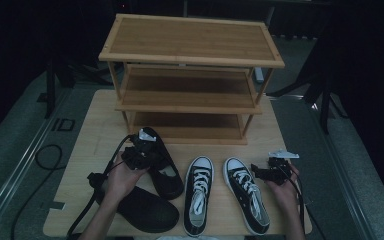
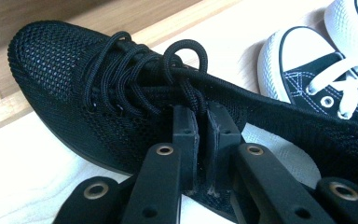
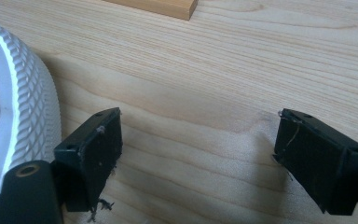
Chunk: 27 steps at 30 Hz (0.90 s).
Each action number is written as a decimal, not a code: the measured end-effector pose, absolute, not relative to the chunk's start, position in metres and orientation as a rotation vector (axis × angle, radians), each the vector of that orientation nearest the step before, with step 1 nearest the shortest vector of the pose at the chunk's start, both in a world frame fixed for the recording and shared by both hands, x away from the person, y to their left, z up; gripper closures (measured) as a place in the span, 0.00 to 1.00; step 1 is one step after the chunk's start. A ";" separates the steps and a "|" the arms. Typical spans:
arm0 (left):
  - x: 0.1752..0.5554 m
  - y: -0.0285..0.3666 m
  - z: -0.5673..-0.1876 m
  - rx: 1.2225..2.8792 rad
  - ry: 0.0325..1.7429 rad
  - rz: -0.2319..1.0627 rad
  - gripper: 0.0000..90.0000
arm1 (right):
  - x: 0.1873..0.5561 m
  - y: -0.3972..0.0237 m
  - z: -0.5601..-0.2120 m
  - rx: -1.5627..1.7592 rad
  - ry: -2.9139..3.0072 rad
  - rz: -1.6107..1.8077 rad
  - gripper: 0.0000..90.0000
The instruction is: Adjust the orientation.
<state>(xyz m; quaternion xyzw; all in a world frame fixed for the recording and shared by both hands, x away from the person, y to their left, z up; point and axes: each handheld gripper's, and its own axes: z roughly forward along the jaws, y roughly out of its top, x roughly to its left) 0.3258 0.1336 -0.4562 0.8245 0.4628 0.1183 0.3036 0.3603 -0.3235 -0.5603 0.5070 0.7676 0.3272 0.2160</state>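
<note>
In the high view the left tool (image 1: pixel 141 150) hid the middle of the black mesh shoe (image 1: pixel 161 165) it worked on, and the dim light left the second black shoe (image 1: pixel 142 209), nearer the person than that tool, hard to read. The left gripper view cut off the shoe's heel at the picture's right edge. The bamboo shoe rack (image 1: pixel 190 55) stood beyond both tools, nothing on the parts of its three shelves that we could see.

Our left tool (image 2: pixel 199 122) had narrowed to a slim gap, its jaws pinching the shoe's collar edge just under the black laces (image 2: pixel 135 77). The shoe lay on the counter (image 1: pixel 100 125), long axis running away from the tool, toe toward the rack.

Our right tool (image 3: pixel 198 149) stood wide over bare counter, gripping nothing, the white toe cap of a black-and-white sneaker (image 3: pixel 14 107) beside its left jaw.
</note>
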 end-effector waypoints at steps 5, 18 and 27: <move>0.327 0.137 -0.449 2.145 1.230 0.331 0.95 | 0.360 -0.323 -0.560 1.406 2.127 0.907 0.16; 0.340 0.137 -0.445 2.104 1.225 0.358 0.96 | 0.360 -0.324 -0.560 1.405 2.127 0.907 0.16; 0.345 0.141 -0.442 2.049 1.242 0.371 0.96 | 0.360 -0.323 -0.560 1.407 2.126 0.908 0.16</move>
